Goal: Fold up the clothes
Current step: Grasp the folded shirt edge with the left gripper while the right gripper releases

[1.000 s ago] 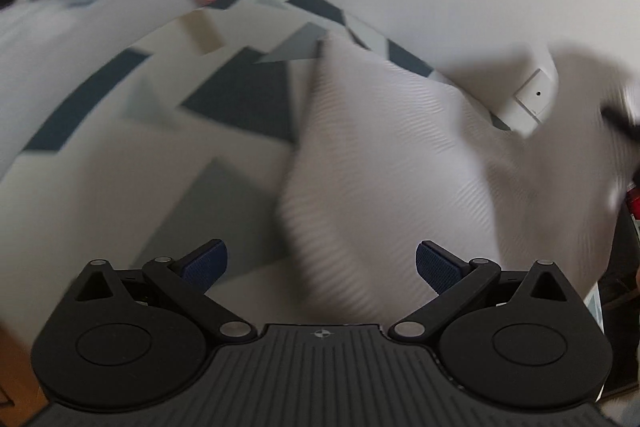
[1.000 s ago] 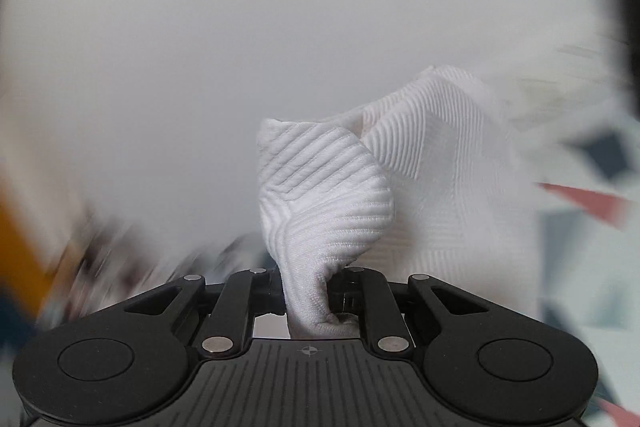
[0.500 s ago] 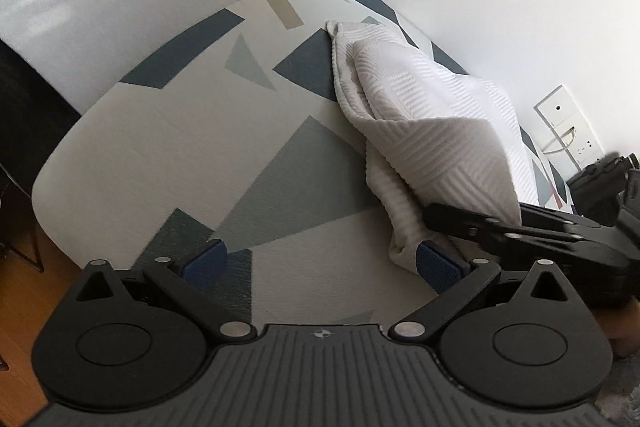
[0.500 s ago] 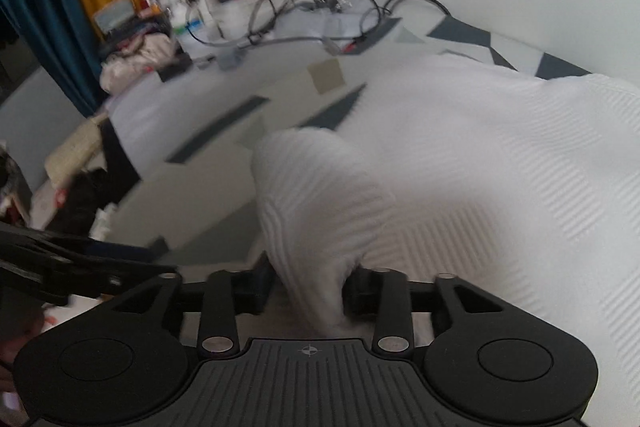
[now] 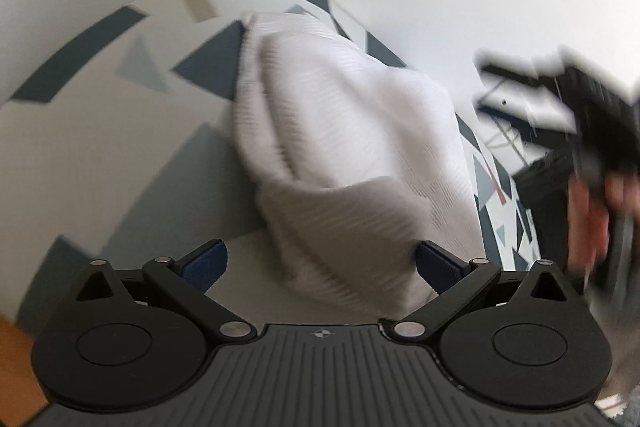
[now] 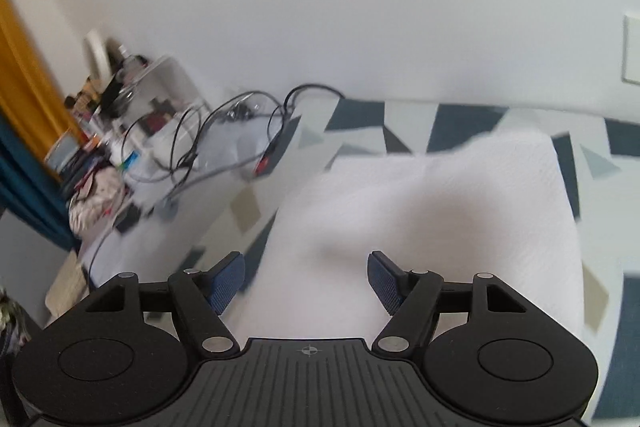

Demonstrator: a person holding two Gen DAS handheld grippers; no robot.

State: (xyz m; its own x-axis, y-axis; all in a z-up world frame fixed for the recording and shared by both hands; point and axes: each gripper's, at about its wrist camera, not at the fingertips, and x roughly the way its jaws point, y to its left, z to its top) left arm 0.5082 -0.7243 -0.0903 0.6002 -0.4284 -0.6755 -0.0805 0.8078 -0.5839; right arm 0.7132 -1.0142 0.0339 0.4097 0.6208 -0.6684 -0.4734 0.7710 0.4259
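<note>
White garment lies loosely folded on the patterned bed; the right claw, clamped on it a second ago, is opening, nothing gripped; left claw gapes, so another fold can begin

Right hand-held gripper and holding hand blurred.

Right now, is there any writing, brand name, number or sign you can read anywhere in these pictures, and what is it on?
No readable text anywhere.
Small crosshair mark, no letters, on the left gripper body and on the right gripper body.
Cluttered shelf items: any labels are too blurred to read.
White garment and patterned cover: no print or label visible.
</note>
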